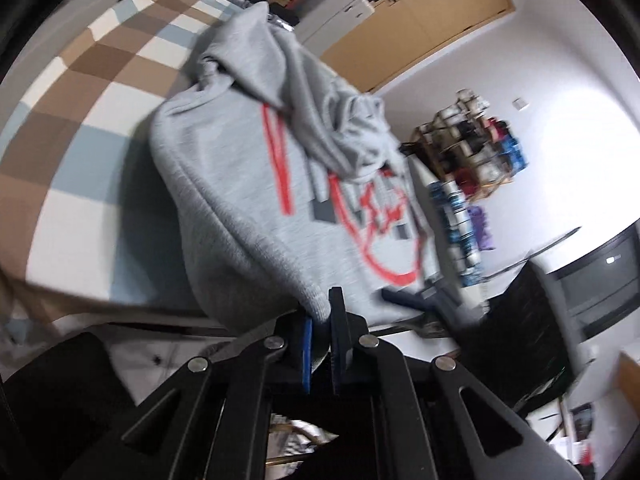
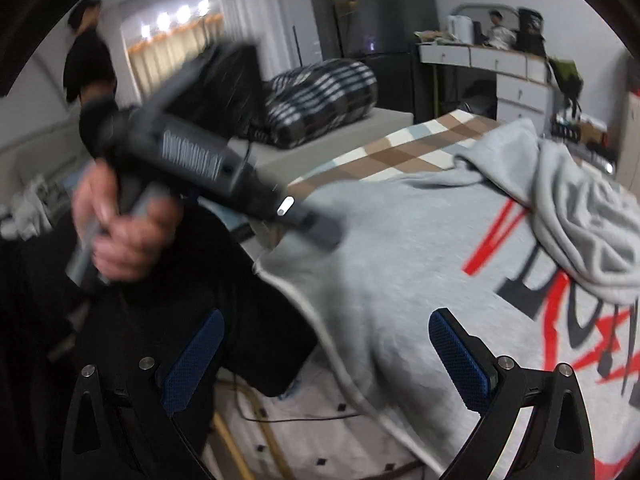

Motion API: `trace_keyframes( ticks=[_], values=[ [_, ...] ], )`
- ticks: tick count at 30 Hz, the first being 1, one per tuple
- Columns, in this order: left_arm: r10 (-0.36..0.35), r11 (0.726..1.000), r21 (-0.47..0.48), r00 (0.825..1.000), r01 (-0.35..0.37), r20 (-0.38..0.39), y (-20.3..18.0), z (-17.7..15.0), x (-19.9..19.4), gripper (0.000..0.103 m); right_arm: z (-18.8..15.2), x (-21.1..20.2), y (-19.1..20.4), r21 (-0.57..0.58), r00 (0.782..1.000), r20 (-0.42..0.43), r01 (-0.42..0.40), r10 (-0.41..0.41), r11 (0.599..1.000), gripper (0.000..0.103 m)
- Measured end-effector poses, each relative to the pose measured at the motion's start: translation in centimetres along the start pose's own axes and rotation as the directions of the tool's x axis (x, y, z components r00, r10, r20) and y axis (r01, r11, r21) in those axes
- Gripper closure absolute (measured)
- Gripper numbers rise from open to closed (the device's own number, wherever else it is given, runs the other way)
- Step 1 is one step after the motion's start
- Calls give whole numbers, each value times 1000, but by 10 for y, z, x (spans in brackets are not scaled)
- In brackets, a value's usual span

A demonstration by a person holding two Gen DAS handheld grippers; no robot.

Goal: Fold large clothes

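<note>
In the left wrist view we see, furthest left, the brown, white and pale-blue checked bedcover (image 1: 100,92) spread over the bed. On it lies the large grey fleece hoodie with red and dark grey lettering (image 1: 248,184), its hood and a sleeve bunched in folds toward the far end. At the bottom centre our left gripper (image 1: 322,320) is clenched on the near hem of the hoodie, the grey cloth pinched between its blue-faced pads, and that corner is raised off the cover.

In the right wrist view, on the left, a hand (image 2: 120,236) grips the handle of the blurred left gripper (image 2: 320,228), whose tip meets the hoodie's edge (image 2: 380,272). The checked bedcover (image 2: 384,148) shows beyond the hoodie. Along the bottom our right gripper (image 2: 328,354) stands released, its jaws spread wide above the hoodie's near hem, with nothing between the blue pads (image 2: 460,364).
</note>
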State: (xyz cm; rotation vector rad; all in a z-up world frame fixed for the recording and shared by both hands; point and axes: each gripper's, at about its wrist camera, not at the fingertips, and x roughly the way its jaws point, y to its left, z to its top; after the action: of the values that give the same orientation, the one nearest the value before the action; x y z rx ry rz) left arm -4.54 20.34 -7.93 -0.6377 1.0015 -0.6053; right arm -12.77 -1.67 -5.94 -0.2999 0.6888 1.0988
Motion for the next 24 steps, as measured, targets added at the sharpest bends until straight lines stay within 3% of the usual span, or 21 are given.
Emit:
trace_keyframes(
  ticks=[8,10,12,14,17,18,20,21,22,24],
  values=[
    [-164,983,-86,986,160,-37,-3,10,-5,101,12,36,31,-89,986,31,163,-161,983,3],
    [-165,983,-83,986,162,-35,-4,11,-7,101,12,38,28,-73,980,49,195,-192,978,21],
    [-152,986,-72,988,149,-37,-5,12,-7,101,11,36,20,-26,982,45,186,-184,982,63],
    [-142,988,-62,989,140,-33,-4,12,-8,101,14,31,6,42,983,48,173,-175,984,84],
    [-104,993,-60,994,102,-34,0,12,-10,99,14,23,-20,181,997,61,46,-57,982,89],
    [-87,995,-54,996,85,-35,1,12,-11,95,13,21,-23,202,997,65,21,-35,979,90],
    [-37,999,-38,999,36,-29,2,10,-14,74,10,20,-28,224,998,65,-17,2,974,92],
    [-21,999,-39,1000,20,-24,3,9,-16,48,9,19,-28,226,998,64,-28,14,974,92],
    [-3,999,-50,1000,3,-5,5,7,-20,30,8,19,-27,226,998,63,-35,21,973,92],
    [46,997,-64,999,-44,29,9,4,-23,23,8,17,-26,232,997,64,-63,49,971,93]
  ],
)
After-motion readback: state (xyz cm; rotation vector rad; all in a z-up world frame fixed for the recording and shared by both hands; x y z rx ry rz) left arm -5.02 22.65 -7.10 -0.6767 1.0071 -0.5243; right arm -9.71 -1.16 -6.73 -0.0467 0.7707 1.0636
